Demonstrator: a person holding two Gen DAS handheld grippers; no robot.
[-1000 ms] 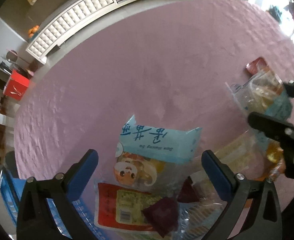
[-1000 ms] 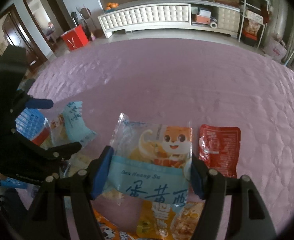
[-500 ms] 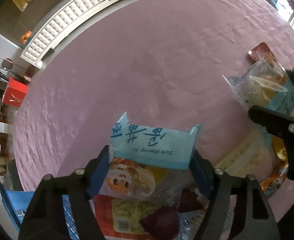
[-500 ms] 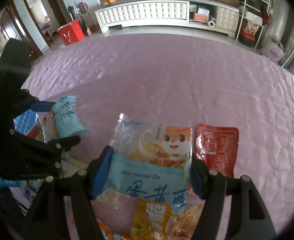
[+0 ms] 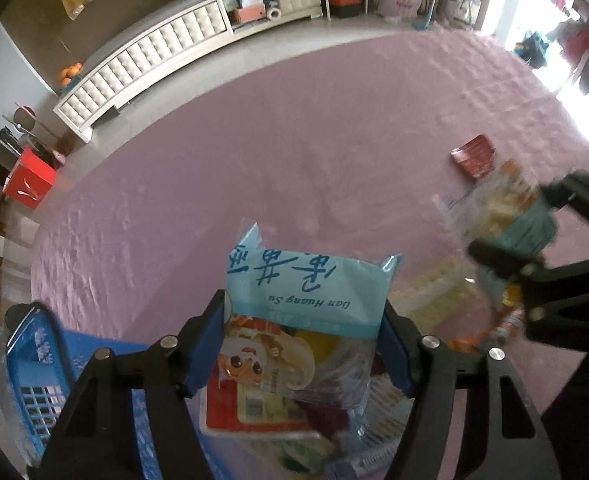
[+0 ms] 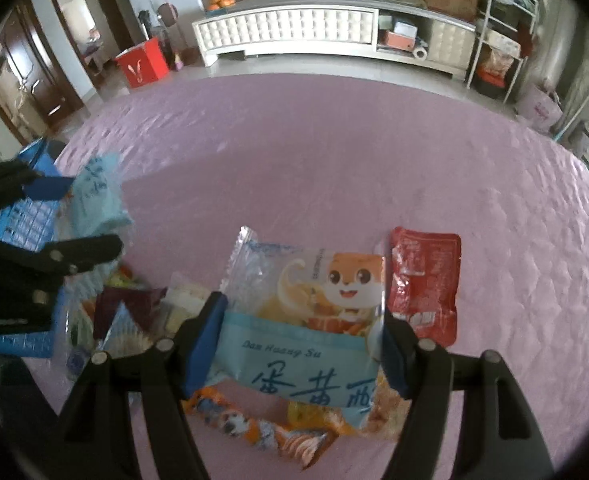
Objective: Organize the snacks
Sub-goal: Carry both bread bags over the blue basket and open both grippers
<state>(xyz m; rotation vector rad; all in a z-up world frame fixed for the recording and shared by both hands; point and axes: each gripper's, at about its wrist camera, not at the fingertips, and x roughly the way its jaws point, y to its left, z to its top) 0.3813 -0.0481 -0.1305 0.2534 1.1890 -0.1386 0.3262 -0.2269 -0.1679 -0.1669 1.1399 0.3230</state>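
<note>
While both units point steeply down over the pink quilted cover (image 6: 374, 160), each grips a pkt. Left gripper (image 5: 305, 344): jaws just closed in, blue pads now clamped on a pale-blue egg-yolk pastry pkt (image 5: 306, 292), held above the snack pile (image 5: 294, 412), blue basket (image 5: 34, 380) to its left. Right gripper (image 6: 300, 344): pads clenched on a second pastry pkt (image 6: 306, 320) w/ fox cartoon. Red sachet (image 6: 424, 284) lies flat just beside it; orange wrappers (image 6: 262, 424) underneath.
</note>
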